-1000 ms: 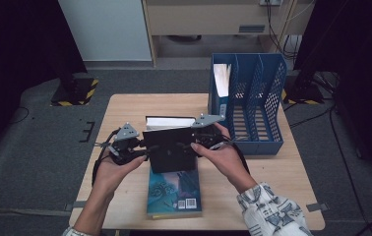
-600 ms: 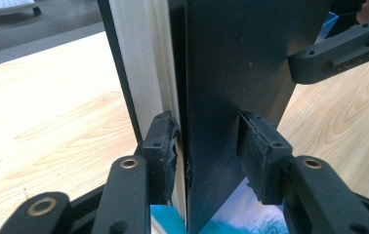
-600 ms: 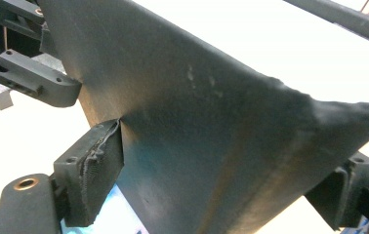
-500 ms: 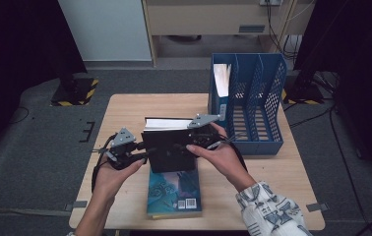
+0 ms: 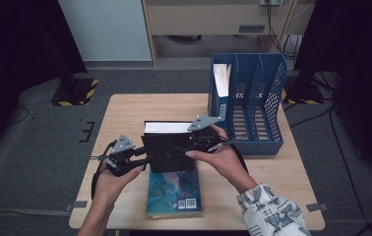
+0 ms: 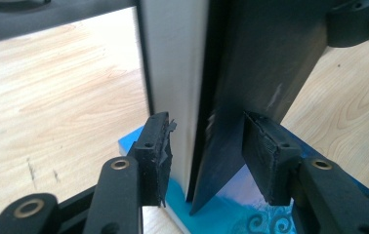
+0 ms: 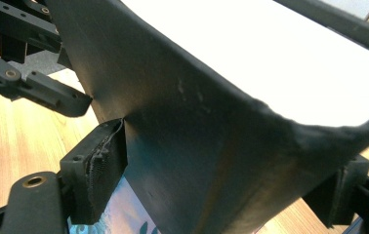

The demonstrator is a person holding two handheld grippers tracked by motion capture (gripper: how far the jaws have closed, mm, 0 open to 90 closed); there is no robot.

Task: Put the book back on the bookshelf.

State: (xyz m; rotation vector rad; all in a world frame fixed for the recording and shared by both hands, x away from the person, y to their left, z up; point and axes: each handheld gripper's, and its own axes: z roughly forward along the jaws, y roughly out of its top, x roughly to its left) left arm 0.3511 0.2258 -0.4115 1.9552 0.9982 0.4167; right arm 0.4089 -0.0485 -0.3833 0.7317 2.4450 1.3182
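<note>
A black hardcover book (image 5: 168, 150) stands upright on its lower edge over a blue paperback (image 5: 174, 191) lying flat on the table. My right gripper (image 5: 194, 145) is shut on the black book's right side; in the right gripper view its pads (image 7: 102, 168) press the cover (image 7: 197, 141). My left gripper (image 5: 141, 160) is at the book's lower left corner. Its jaws have just been opening. In the left gripper view the black book (image 6: 256, 68) with its white pages (image 6: 173, 63) sits between the jaws of the left gripper (image 6: 204, 156), and the right pad (image 6: 265, 161) stands off the cover.
A blue mesh file rack (image 5: 255, 98) with a white-paged volume in its left slot stands at the back right of the wooden table (image 5: 125, 113). Dark floor lies around the table, and a cabinet stands behind it.
The left hand has sunk a little toward the table and its jaws stand wider around the book's corner. The right hand and the black book have kept still.
</note>
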